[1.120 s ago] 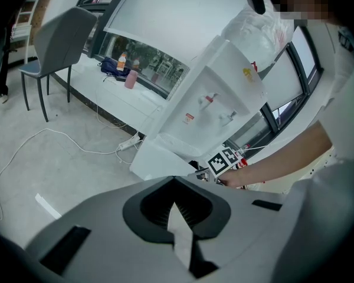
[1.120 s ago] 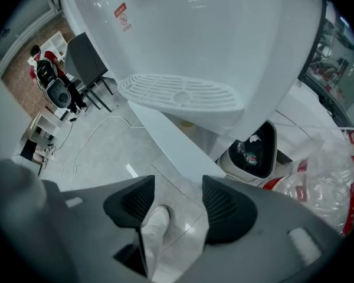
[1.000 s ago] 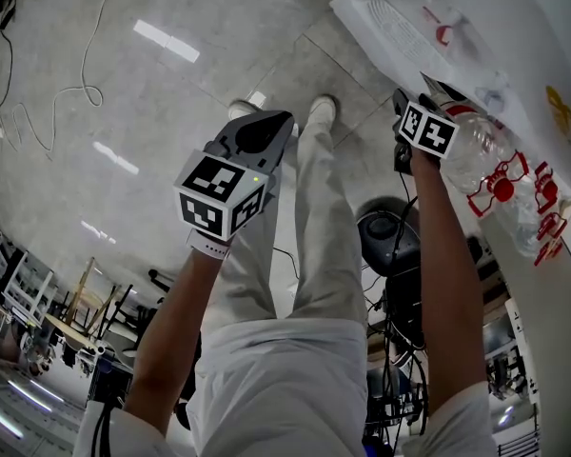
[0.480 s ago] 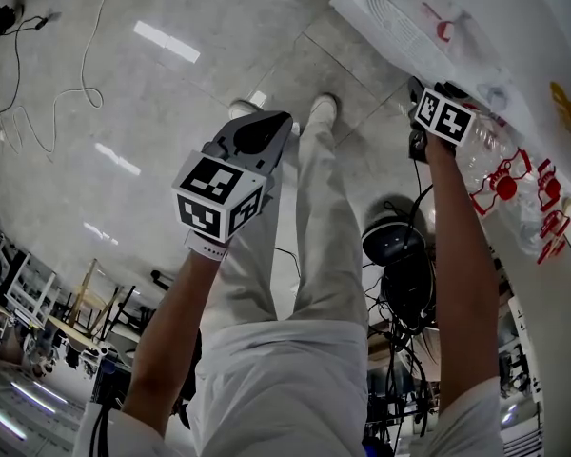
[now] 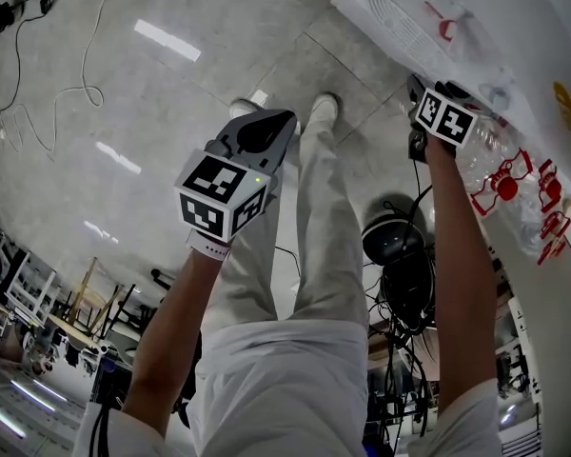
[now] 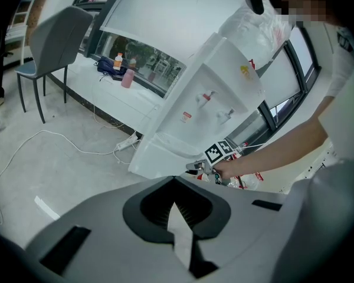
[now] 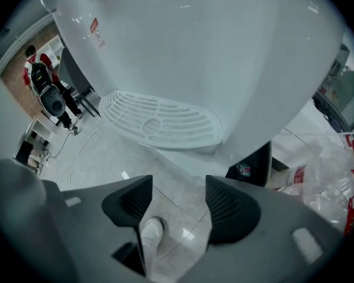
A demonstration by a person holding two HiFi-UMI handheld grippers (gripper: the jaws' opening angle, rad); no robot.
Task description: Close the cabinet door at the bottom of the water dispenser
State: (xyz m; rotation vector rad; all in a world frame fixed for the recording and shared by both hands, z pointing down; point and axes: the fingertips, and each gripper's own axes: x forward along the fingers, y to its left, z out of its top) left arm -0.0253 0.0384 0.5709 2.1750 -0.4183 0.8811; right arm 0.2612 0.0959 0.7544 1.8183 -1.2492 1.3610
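The left gripper (image 6: pixel 177 211) hung over the tiled floor (image 5: pixel 162 93) with its fingers (image 6: pixel 156 208) drawn almost together and nothing between them. To the right of the person's trouser legs (image 5: pixel 314 217), the right gripper (image 7: pixel 177 199) pointed steeply down at the foot of the white water dispenser (image 5: pixel 485 27). Its fingers (image 7: pixel 227 208) had just been opening and stood wide, with only floor and a shoe (image 7: pixel 150 232) showing between them. Just past its right finger the bottom cabinet (image 7: pixel 252 168) showed as a dark gap, its door not closed.
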